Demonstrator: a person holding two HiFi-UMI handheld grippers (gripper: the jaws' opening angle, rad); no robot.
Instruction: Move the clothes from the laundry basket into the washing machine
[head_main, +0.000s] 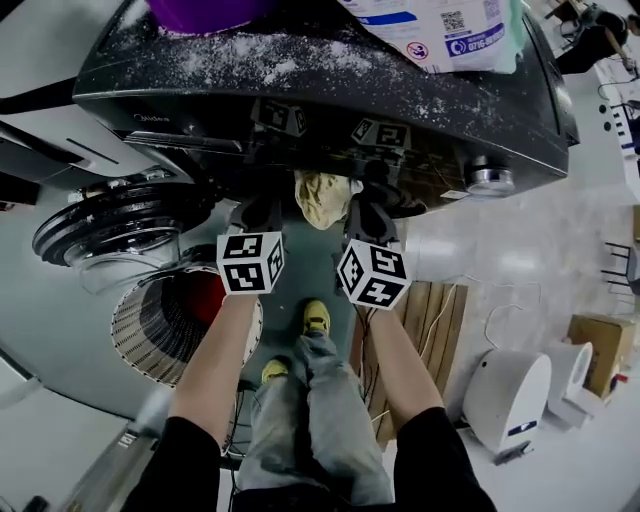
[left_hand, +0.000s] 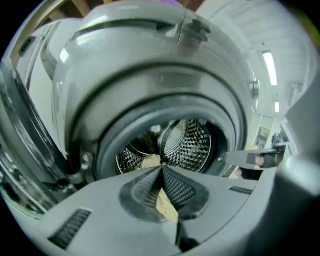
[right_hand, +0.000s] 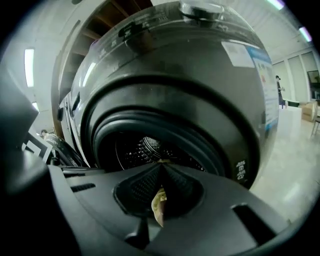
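A beige cloth (head_main: 325, 197) hangs in front of the dark washing machine (head_main: 300, 70), held between both grippers. My left gripper (head_main: 262, 215) is shut on its left side, and in the left gripper view (left_hand: 161, 169) a beige fold (left_hand: 167, 206) shows pinched between the pads. My right gripper (head_main: 365, 215) is shut on the cloth's right side, with a beige strip (right_hand: 159, 202) between its pads (right_hand: 161, 165). Both gripper views look into the open perforated drum (left_hand: 187, 145) (right_hand: 145, 150). The laundry basket (head_main: 150, 330), with a red item (head_main: 205, 298) inside, stands on the floor at lower left.
The round machine door (head_main: 115, 228) stands open to the left. A detergent bag (head_main: 440, 30) and a purple container (head_main: 205, 12) sit on the powder-dusted machine top. A wooden board (head_main: 425, 320), a white device (head_main: 505, 395) and a cardboard box (head_main: 600, 345) lie to the right.
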